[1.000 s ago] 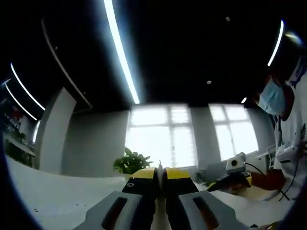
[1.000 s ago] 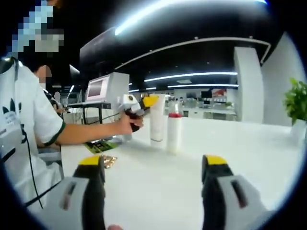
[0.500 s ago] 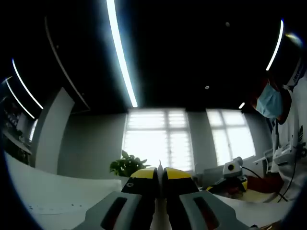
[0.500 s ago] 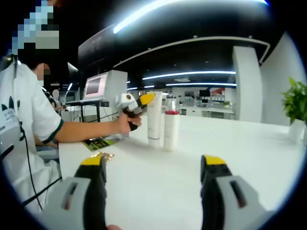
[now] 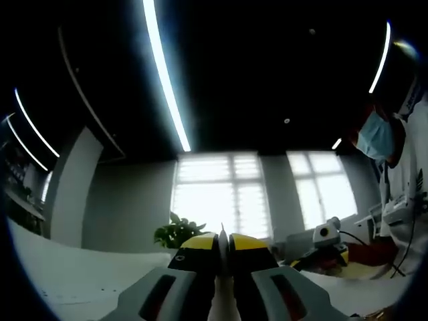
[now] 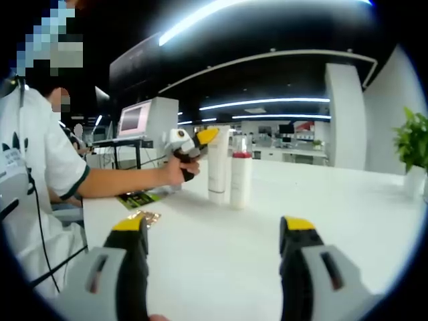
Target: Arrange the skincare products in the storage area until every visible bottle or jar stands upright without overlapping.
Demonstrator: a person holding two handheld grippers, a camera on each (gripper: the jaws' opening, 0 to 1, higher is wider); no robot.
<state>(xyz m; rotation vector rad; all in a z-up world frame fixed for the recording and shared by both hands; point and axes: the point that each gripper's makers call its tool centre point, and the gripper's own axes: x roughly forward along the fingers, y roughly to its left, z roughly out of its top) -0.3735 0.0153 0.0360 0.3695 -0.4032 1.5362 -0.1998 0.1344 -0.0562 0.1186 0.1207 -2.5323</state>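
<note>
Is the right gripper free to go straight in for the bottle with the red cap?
Probably yes. The right gripper has its jaws wide open, aimed across bare white table at the red-capped bottle. The left gripper at the neighbouring white tube crowds one side.

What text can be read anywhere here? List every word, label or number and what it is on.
None can be read.
Tall white tube: any print too blurred.
White bottle with red collar: no legible label.
Monitor: pinkish screen, contents too small.
Green sheet on the table: markings too small.
Person's white shirt: a dark leaf-shaped logo, no letters legible.
</note>
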